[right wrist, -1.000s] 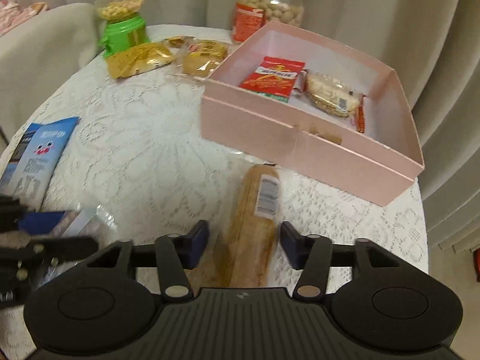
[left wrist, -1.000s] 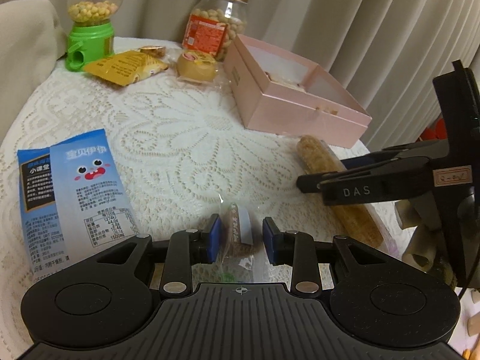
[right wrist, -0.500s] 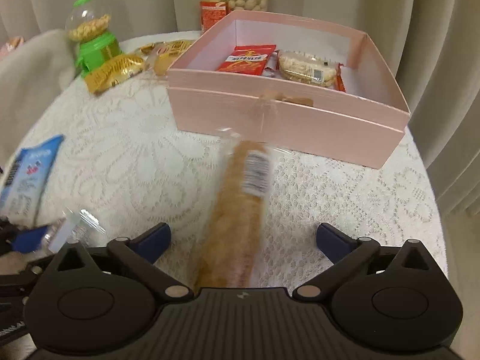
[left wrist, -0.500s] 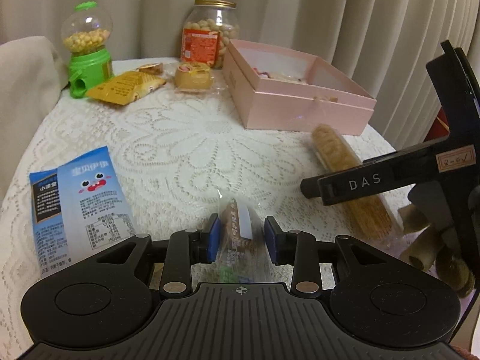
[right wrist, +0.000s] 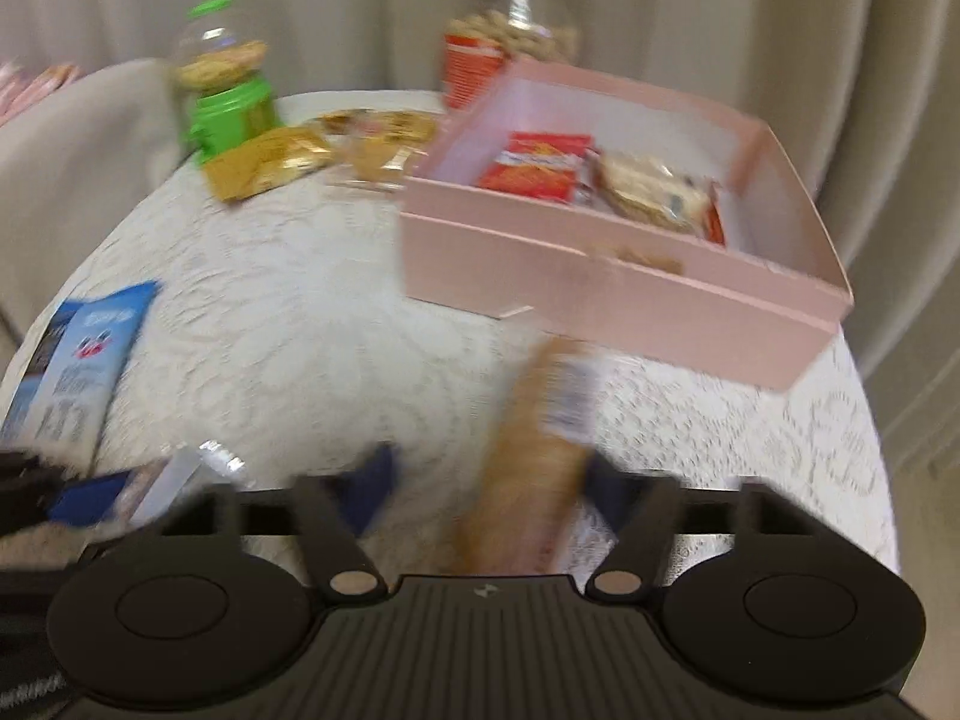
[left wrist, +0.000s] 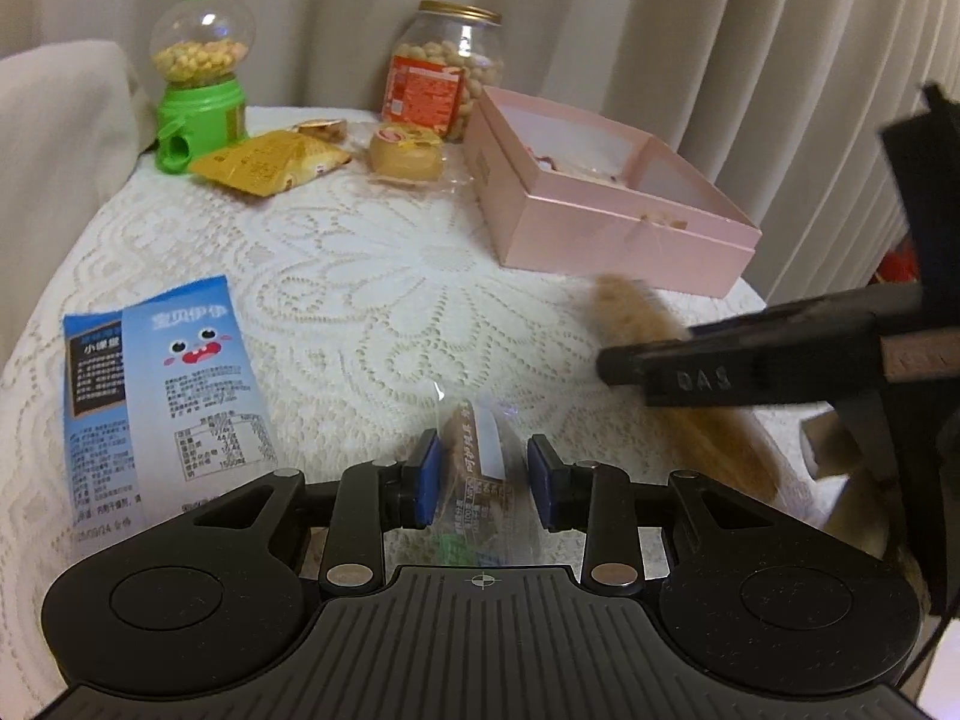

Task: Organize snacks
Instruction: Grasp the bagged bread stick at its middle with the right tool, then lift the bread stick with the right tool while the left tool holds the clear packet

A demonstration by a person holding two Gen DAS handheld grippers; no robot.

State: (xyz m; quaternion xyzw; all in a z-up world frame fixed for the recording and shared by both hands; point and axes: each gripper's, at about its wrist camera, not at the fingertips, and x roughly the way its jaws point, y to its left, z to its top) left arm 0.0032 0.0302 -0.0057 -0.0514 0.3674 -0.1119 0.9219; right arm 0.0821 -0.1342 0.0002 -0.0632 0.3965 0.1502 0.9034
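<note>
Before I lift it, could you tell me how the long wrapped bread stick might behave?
The long wrapped bread stick looks light. Gripped near one end by the closing right gripper, it may sag or swing. Its clear wrapper could be slippery, and its round shape might roll on the lace tablecloth.

Home room, lace-covered table, pleated curtains, snack jar

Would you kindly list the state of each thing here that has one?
Pink box: open, snacks inside.
Peanut jar: lidded.
Left tongs: around small clear-wrapped snack.
Right tongs: closing; long bread stick between them.
Blue packet: lying flat.
</note>
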